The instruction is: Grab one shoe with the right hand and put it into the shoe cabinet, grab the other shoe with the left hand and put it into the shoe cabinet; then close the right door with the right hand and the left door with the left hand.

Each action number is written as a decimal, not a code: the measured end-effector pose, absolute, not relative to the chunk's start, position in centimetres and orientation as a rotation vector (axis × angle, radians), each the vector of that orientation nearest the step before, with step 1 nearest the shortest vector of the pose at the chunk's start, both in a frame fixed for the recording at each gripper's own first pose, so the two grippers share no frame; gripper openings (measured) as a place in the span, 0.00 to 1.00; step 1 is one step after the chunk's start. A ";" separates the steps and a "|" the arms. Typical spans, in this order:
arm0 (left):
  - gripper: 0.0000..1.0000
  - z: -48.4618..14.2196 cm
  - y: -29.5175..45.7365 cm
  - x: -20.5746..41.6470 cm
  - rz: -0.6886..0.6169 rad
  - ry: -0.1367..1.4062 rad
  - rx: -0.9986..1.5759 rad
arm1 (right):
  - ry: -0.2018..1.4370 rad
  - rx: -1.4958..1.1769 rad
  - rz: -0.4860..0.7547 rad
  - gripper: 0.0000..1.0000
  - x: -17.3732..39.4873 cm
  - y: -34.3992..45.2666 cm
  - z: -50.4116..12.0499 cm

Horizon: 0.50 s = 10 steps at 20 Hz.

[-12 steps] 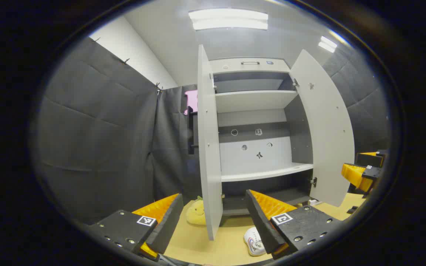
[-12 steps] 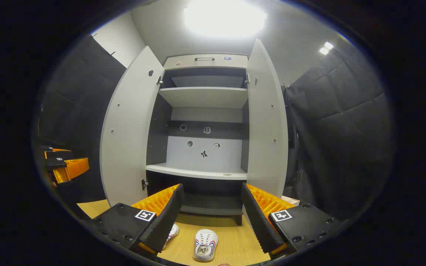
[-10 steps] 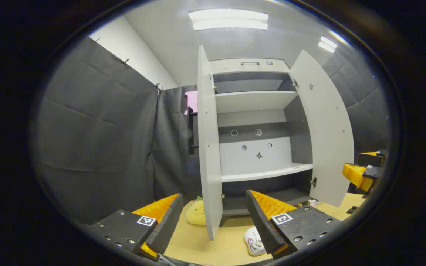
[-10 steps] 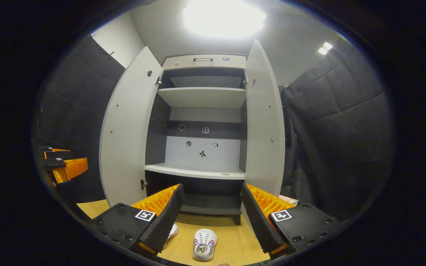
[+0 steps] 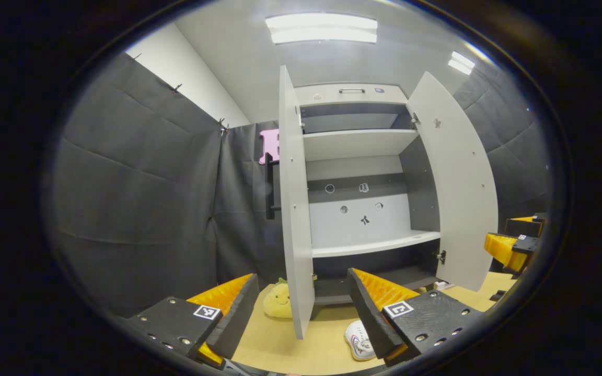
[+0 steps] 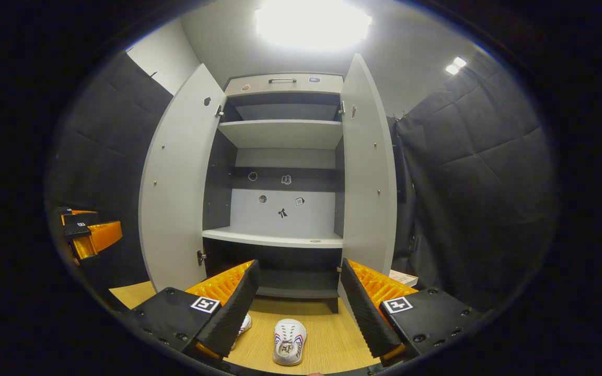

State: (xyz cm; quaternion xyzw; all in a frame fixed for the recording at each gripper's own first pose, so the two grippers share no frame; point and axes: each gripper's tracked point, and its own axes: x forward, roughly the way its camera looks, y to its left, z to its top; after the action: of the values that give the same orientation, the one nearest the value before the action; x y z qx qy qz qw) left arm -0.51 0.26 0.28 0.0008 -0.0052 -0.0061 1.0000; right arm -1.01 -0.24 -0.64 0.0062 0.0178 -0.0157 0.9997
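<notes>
Your right gripper (image 6: 296, 308) fingers spread and empty, white shoe (image 6: 289, 342) low centre between them, second shoe (image 6: 242, 327) partly hidden behind its left finger, shoe cabinet (image 6: 280, 172) doors wide, your left gripper (image 5: 301, 308) likewise spread, yellow plush toy (image 5: 278, 301) beside left door (image 5: 294, 209).

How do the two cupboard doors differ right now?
In the right gripper view, the left door shows its broad inner face, while the right door looks narrower, turned more edge-on. The left door's hinge is visible near the bottom; the right door's low edge sits behind the tongs. Both are pale grey and open.
</notes>
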 end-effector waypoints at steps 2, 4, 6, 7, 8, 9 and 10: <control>0.97 0.4 0.3 -0.5 -0.013 -0.015 -0.002 | 0.044 0.003 -0.028 0.97 -0.7 0.0 -0.7; 0.97 0.4 0.4 -0.2 -0.013 -0.008 -0.006 | 0.064 -0.010 -0.018 0.97 0.0 0.3 -1.3; 0.99 0.4 0.1 0.2 -0.020 -0.004 -0.008 | 0.103 -0.007 -0.004 0.97 1.2 0.7 -2.5; 0.97 0.4 0.1 0.5 -0.017 -0.005 -0.004 | 0.122 -0.001 0.007 0.98 2.0 1.0 -3.2; 0.99 0.2 0.1 1.0 -0.009 -0.001 0.001 | 0.148 -0.003 0.010 0.98 3.0 1.0 -4.2; 0.99 0.1 0.0 1.3 -0.004 0.006 0.001 | 0.181 -0.012 0.016 0.97 3.9 1.1 -5.5; 0.97 -0.1 -0.2 1.6 -0.004 0.012 -0.001 | 0.214 -0.020 0.018 0.97 4.8 1.2 -6.7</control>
State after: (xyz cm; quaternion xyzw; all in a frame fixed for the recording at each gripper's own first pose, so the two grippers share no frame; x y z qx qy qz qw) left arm 1.60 -0.16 -0.10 -0.0007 0.0062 -0.0018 1.0000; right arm 4.81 1.19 -6.68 -0.0101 0.1066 0.0089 0.9942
